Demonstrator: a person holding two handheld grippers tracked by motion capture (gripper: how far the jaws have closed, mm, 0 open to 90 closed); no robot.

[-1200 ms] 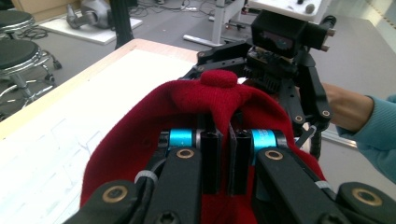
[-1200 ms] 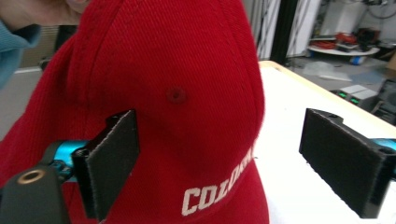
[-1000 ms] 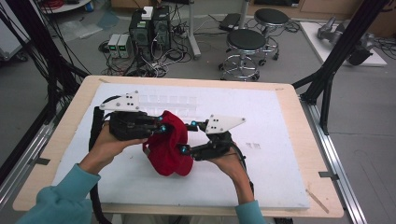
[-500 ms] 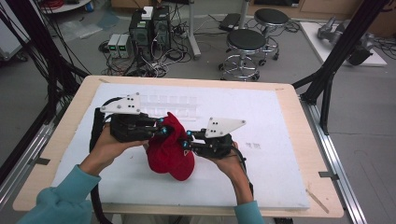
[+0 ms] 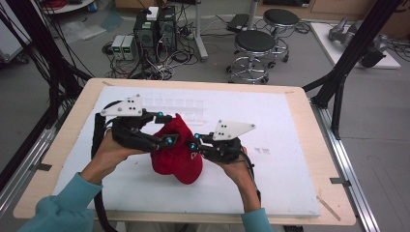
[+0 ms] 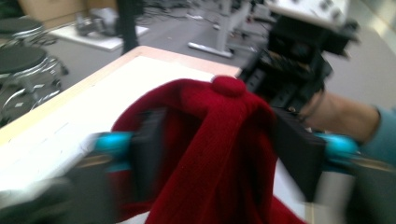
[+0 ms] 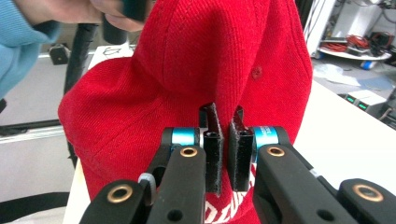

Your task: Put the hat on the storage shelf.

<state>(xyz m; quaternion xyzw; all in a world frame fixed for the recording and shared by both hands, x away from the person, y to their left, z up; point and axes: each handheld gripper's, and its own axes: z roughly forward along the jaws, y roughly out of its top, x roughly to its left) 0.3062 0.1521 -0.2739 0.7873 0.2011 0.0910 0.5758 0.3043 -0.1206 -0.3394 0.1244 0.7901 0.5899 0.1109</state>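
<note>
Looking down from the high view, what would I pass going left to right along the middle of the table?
Left tongs → red cap → right tongs → bare white table top.

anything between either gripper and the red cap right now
Nothing visible does. The right gripper has its jaws nearly shut on a fold of the red cap, and the left gripper has its jaws spread around the cap's crown, fabric between them. Both are already on it above the white board.
</note>
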